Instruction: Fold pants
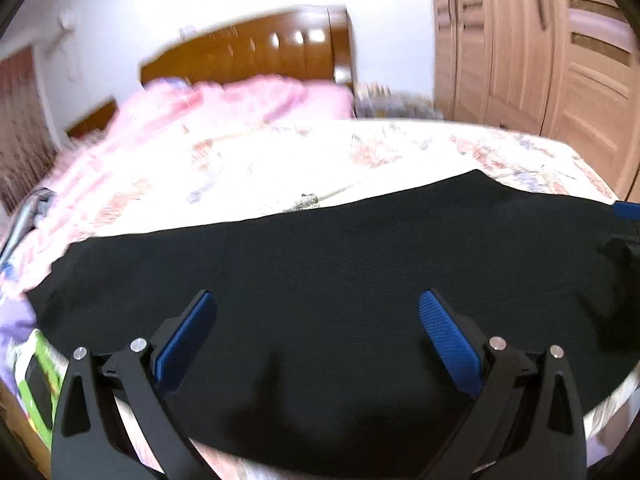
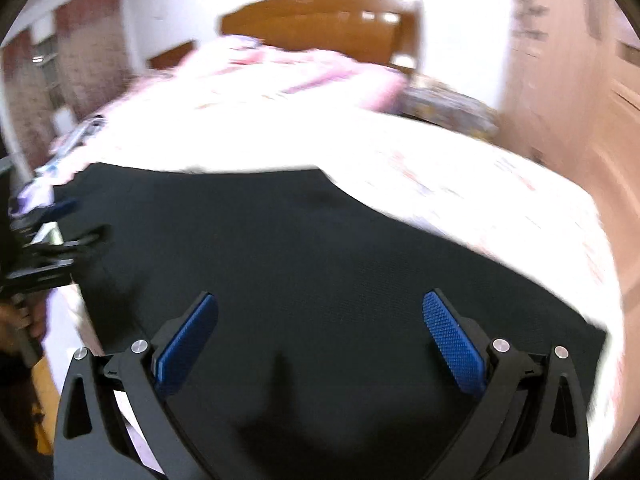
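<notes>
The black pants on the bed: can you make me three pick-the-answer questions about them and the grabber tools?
1. Where do the pants lie?
A. on the flowery bedsheet
B. on the floor
C. inside the wardrobe

2. What colour are the pads on the tool fingers?
A. red
B. blue
C. yellow

3. How are both tools right now?
A. shut on the pants
B. open, holding nothing
C. shut on a pillow

Answers:
1 A: the black pants are spread flat over the flowery bedsheet.
2 B: the pads are blue in both wrist views.
3 B: the left tool and the right tool each have fingers spread wide apart above the cloth, with nothing between them.
</notes>
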Motion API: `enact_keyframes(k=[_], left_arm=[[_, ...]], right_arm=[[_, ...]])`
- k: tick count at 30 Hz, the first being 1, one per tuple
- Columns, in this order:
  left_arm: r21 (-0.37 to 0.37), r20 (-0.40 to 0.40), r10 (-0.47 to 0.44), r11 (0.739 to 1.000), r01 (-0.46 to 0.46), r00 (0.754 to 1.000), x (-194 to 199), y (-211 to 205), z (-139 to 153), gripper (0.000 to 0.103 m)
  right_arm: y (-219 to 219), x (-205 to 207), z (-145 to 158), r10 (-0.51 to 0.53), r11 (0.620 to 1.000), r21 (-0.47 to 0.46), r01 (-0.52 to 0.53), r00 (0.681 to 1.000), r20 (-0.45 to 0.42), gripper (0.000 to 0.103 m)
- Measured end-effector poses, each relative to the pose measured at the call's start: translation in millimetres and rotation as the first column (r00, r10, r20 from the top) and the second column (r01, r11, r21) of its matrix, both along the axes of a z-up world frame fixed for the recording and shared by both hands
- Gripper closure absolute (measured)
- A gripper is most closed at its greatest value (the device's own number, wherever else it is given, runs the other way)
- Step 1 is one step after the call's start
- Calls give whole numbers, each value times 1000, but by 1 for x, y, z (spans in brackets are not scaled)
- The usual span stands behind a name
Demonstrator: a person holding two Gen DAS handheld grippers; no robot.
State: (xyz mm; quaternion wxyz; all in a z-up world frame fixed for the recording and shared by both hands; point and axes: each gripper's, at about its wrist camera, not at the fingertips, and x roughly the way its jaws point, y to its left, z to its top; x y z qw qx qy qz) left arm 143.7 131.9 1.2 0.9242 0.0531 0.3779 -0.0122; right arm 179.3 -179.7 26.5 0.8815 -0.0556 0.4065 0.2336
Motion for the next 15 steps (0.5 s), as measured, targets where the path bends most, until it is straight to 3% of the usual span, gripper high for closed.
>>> enact_keyframes(k=[4,6,8,10,12,13,15], left_arm=[[74,-61,-26,997,30,998,85,-2,-14,2],[35,-97,-77,996,81,992,106,0,-27,2],[-20,-153,-71,997,69,986,118,14,-52,1],[-127,-113,-81,990,67,990,114,29,-48,1],[-175,-104,-56,984,37,993,112,39,-49,2],[-180,-104,-56,983,37,993,112,41,-50,2],[-143,-112,-50,989,34,992,114,35,-52,2]], right_arm=[[60,38,-23,98,992,-78,-101,994,-39,4],[79,53,-36,153,985,-65,-158,985,-78,4],[89,68,-50,197,978,-42,-204,971,-134,4],[91,78,-63,217,971,-68,-228,966,-142,4],[94,76,-65,239,962,-102,-253,962,-130,4],[94,76,-64,230,963,-118,-244,966,-119,5],[87,79,-62,98,974,-200,-105,994,-48,5]])
